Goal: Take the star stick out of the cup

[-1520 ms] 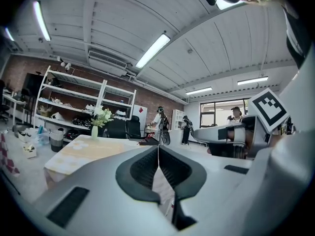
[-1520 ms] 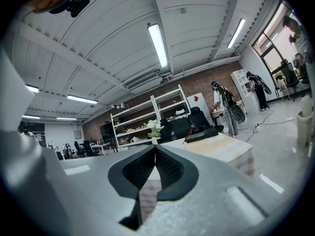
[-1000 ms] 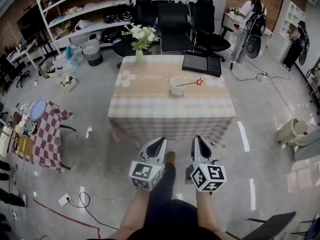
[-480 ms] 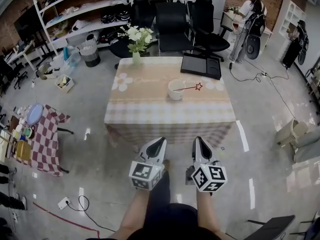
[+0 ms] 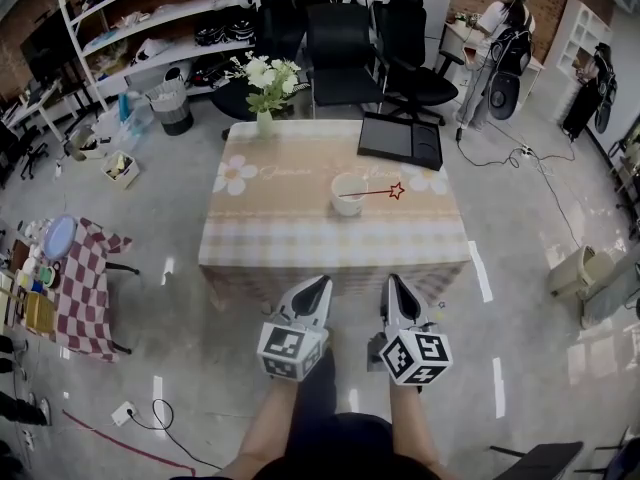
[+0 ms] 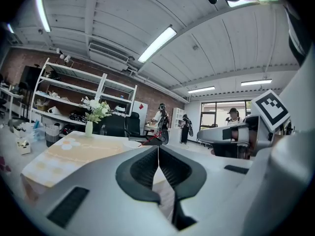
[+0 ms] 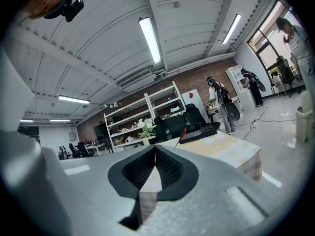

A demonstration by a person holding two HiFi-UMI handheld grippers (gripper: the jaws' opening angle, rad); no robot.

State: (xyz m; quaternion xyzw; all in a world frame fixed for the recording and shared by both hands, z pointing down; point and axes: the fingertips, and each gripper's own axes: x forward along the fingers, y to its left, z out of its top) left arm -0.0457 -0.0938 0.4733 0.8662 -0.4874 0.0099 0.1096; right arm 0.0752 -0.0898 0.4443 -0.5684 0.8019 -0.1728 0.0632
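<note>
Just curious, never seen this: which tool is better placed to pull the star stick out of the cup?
Probably the right tool: the star stick leans out of the cup toward its side. Both it and the left tool are shut, short of the table.

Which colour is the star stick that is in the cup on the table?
The star stick is red; the head view shows it best.

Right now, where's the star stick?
Head view: the star stick leans out of the white cup, right of the table's centre. Its star end points right, just in front of the black tray.
</note>
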